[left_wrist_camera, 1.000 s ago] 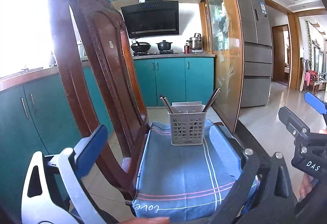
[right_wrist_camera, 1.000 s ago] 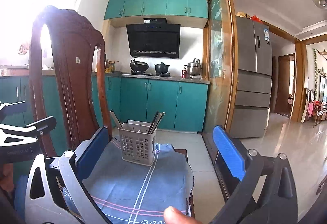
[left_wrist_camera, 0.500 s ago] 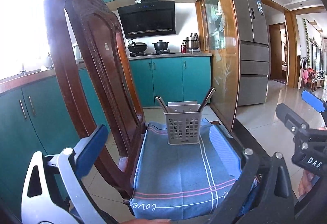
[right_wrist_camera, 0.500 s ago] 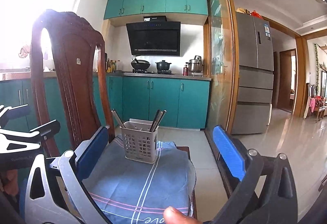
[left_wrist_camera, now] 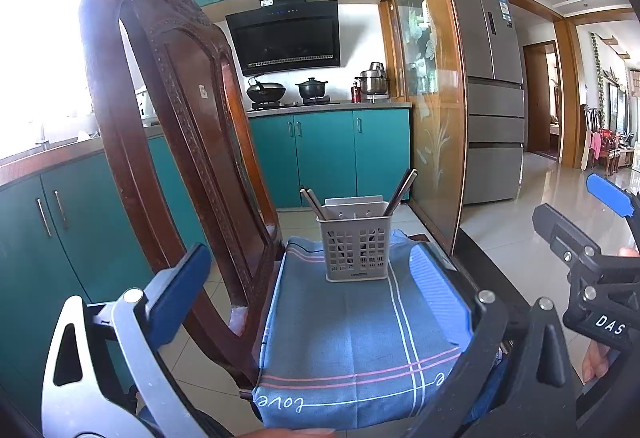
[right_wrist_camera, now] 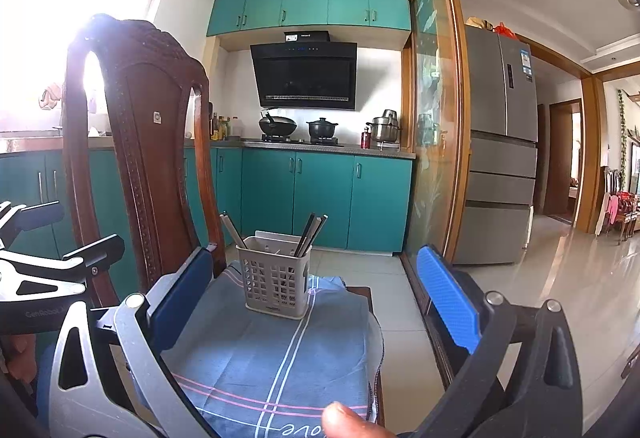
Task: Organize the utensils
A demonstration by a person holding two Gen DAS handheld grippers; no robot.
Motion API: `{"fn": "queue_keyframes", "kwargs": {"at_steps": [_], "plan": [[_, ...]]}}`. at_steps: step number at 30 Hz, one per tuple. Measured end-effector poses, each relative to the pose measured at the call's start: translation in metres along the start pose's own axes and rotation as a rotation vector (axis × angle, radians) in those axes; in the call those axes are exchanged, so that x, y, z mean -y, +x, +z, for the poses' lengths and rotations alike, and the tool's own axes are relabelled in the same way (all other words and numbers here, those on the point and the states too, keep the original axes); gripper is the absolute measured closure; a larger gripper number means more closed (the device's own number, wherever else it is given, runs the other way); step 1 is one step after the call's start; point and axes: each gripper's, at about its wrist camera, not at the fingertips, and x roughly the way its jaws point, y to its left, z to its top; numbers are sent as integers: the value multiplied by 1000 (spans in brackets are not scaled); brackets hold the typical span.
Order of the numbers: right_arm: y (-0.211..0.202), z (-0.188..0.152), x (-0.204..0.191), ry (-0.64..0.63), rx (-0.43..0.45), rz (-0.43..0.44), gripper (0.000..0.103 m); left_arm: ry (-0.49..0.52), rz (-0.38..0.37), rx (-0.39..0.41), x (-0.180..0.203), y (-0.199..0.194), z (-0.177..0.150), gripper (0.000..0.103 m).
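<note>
A grey slotted utensil holder (left_wrist_camera: pixel 354 251) (right_wrist_camera: pixel 274 286) stands upright on a blue cloth (left_wrist_camera: pixel 356 338) (right_wrist_camera: pixel 276 354) spread over a chair seat. Dark chopsticks (left_wrist_camera: pixel 400 191) (right_wrist_camera: pixel 310 234) lean out of its right side and others (left_wrist_camera: pixel 312 202) (right_wrist_camera: pixel 233 232) out of its left. My left gripper (left_wrist_camera: pixel 312 302) is open and holds nothing, well short of the holder. My right gripper (right_wrist_camera: pixel 316 302) is open too, nearer the holder, with nothing between its blue pads (right_wrist_camera: pixel 448 304). The right gripper (left_wrist_camera: pixel 600 258) shows at the right edge of the left wrist view.
The carved wooden chair back (left_wrist_camera: pixel 172 126) (right_wrist_camera: pixel 136 158) rises just left of the holder. Teal cabinets (left_wrist_camera: pixel 328 154) and a stove with pots lie behind. A glass sliding door (left_wrist_camera: pixel 428 110) and a fridge (left_wrist_camera: pixel 492 90) stand to the right, with tiled floor beyond.
Both grippers have drifted slightly back and up from the chair, so the holder looks a little smaller and lower. Neither jaw opening has changed.
</note>
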Motion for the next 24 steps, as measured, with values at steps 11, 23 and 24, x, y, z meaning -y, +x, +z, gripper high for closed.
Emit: {"fn": "queue_keyframes", "kwargs": {"at_steps": [11,23,24], "plan": [[1,-2,-3,-2,-1,3,3,9,-2,-1,-1,1,-1,4],[2,-4,-1,0,-9,16,3,16,-4,-2,-2,1,-4,4],[2,-5,-1,0,-9,16,3,18,-4,-2,-2,1,-4,4]]}}
